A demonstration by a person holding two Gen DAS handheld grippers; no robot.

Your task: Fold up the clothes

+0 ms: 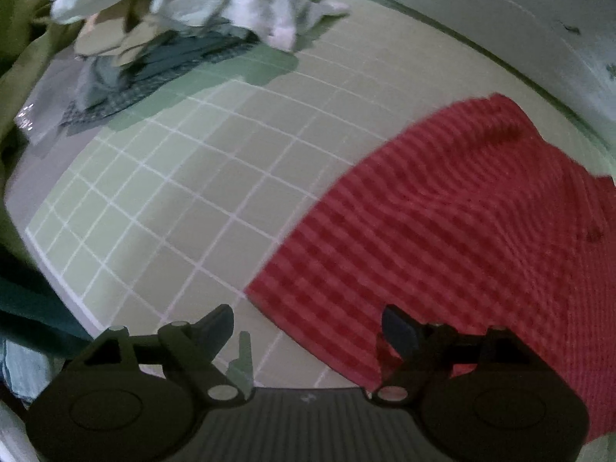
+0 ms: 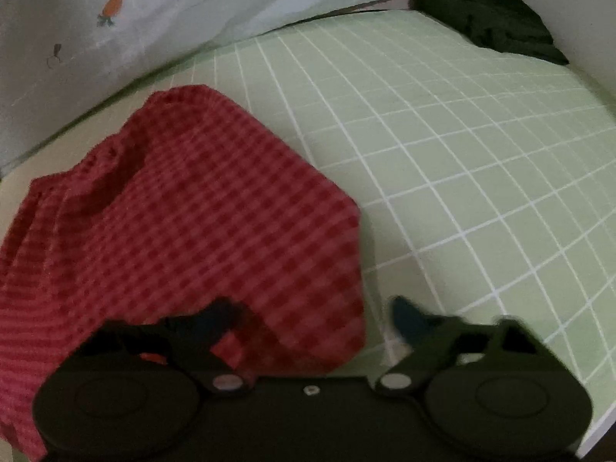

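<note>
Both tools wide, empty: left tool (image 1: 308, 325), right tool (image 2: 312, 317). Red cloth (image 2: 184, 223) on bed (image 2: 462, 154), part-folded. Next: pinch near edge, fold over.

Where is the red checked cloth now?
The red checked cloth lies on the green grid sheet, right of the left gripper and under the right gripper's left side.

Dim light — green grid-checked bedsheet (image 2: 462, 146), pale carrot-print fabric (image 2: 154, 19) behind.

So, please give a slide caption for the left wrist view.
Open left gripper beside red checked garment on green grid sheet.
</note>
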